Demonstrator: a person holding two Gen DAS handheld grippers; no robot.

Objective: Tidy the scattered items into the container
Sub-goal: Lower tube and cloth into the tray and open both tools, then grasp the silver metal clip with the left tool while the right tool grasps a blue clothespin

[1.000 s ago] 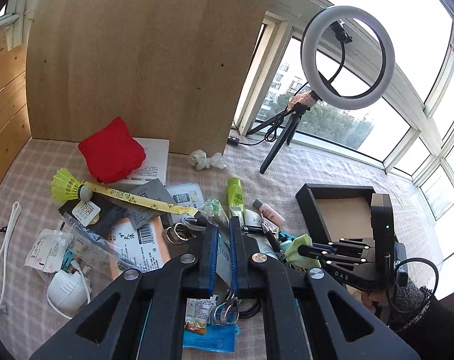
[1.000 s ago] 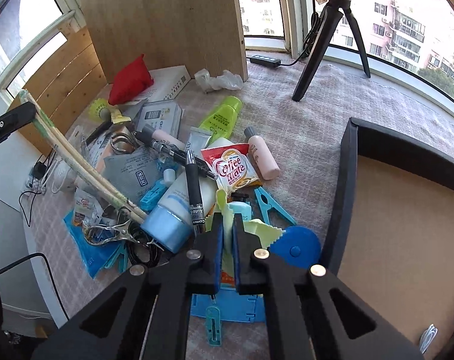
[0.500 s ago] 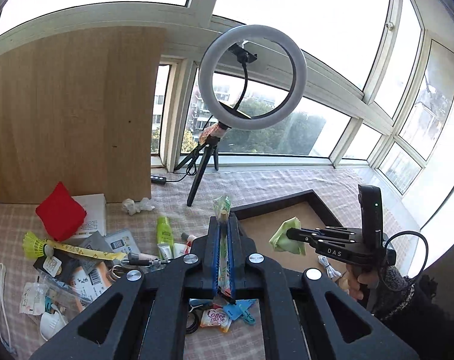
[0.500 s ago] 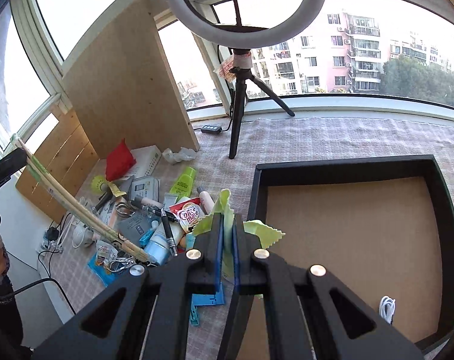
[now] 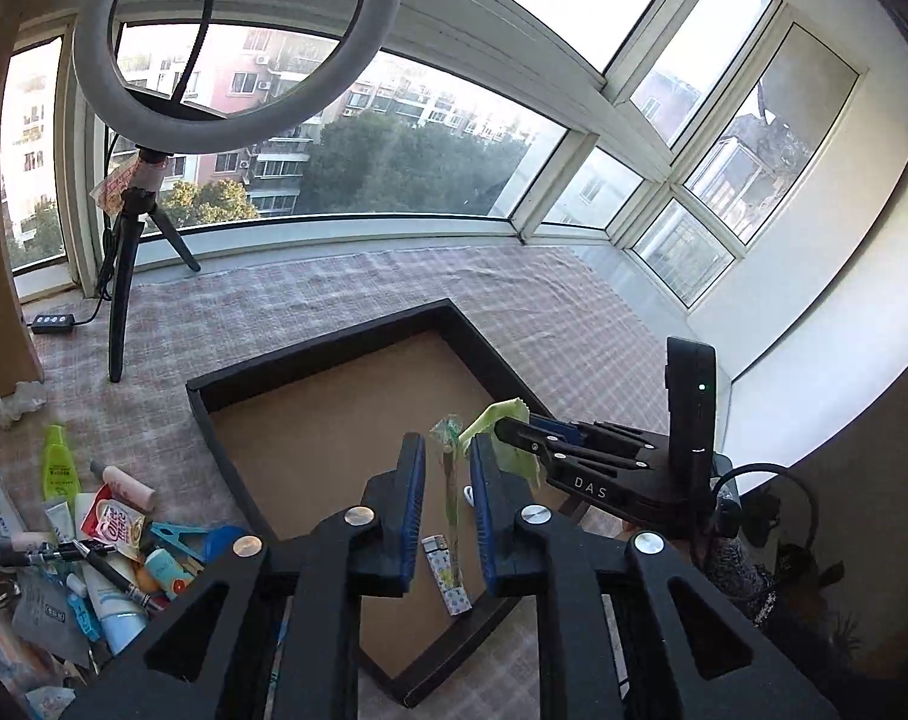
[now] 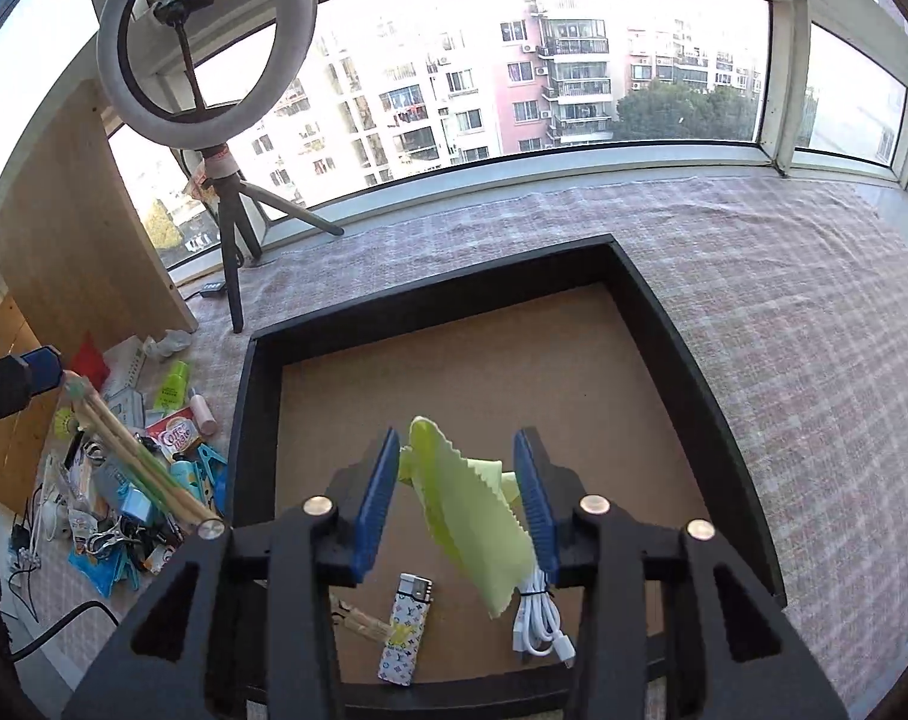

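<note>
A black tray with a brown floor [image 5: 310, 360] [image 6: 430, 306] lies on the checked cloth. My left gripper [image 5: 445, 456] is open above it; a wrapped pair of chopsticks [image 5: 449, 480] [image 6: 136, 462] hangs loose between its jaws. My right gripper [image 6: 457, 450] [image 5: 502, 429] is open over the tray; a yellow-green cloth [image 6: 466, 510] [image 5: 496, 414] drops between its jaws. A patterned lighter [image 6: 406, 630] [image 5: 445, 570] and a white cable [image 6: 538, 618] lie in the tray. The scattered pile [image 5: 94, 546] [image 6: 130, 468] lies left of the tray.
A ring light on a tripod [image 5: 124, 252] [image 6: 226, 228] stands behind the tray's left corner, with a cable switch [image 5: 52, 321] beside it. A wooden board [image 6: 76, 228] stands at the left. Windows close the far side.
Both grippers swung from the pile to over the tray and opened. The chopsticks and the green cloth, clamped half a second ago, now sit loose between the open jaws.
</note>
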